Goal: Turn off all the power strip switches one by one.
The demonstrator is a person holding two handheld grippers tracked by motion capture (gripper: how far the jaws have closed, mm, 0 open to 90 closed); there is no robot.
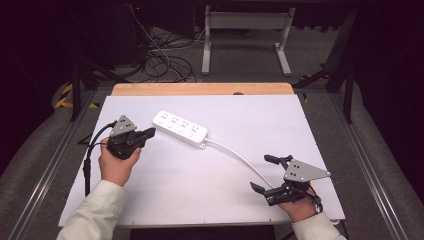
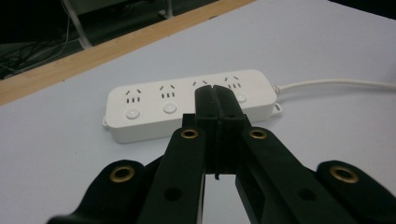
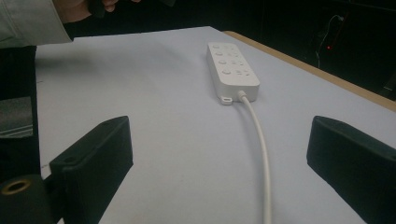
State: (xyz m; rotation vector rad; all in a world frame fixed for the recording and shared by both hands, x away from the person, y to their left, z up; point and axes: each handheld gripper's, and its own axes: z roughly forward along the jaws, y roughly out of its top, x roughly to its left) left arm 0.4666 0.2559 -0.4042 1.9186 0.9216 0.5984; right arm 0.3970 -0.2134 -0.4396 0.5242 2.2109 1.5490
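Figure: a white power strip [image 1: 180,128] lies flat on a pale grey table [image 1: 165,190], its length running obliquely and its row of round switch buttons [image 2: 132,113] facing up; all positions below are given relative to this strip. Just beside the strip's left end, the left gripper [image 1: 150,133] points at it with its jaws pressed together and nothing between them, the tips apparently a little short of the casing; in the left gripper view the closed tips [image 2: 217,100] overlap the strip's near edge beside the third button. From the strip's right end a white cable [image 1: 240,157] curves away toward the near right corner of the table. Well apart from the strip, at the far end of that cable's visible run, the right gripper [image 1: 265,173] rests low with its jaws spread wide and empty; in the right gripper view the cable [image 3: 261,144] passes between the two black jaws without visibly touching either. Likely hazards, as a judgement: the closed left tips, if pushed on level, may shove the light strip along the smooth surface rather than press a button, since nothing braces it; a press landing off-centre may slip onto a socket opening; and the right gripper, if it closes or lifts, may snag the cable and drag the strip askew.
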